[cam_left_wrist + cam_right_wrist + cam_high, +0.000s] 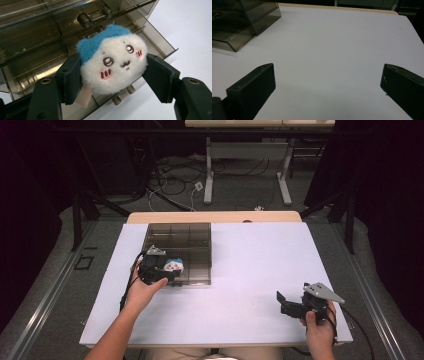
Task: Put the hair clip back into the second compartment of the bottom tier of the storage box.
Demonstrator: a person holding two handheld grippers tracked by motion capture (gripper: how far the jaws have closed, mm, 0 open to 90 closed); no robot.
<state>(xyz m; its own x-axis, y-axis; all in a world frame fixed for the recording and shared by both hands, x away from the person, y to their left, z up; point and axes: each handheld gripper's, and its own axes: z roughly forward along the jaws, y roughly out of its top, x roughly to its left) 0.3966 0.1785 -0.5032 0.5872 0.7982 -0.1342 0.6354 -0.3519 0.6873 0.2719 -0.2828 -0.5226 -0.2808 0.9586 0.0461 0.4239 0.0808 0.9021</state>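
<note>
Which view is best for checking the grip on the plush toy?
The left gripper view: the plush toy, white with a blue top and a stitched face, sits close up, clamped between the left gripper jaws over the smoky plastic box. The high view shows it as a small white blob at the box's near edge. The right gripper view looks across bare table.

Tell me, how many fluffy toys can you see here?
1. The toy, white with a blue top, is pinched in the left gripper above the smoky plastic box. The box dividers may hide others.
</note>
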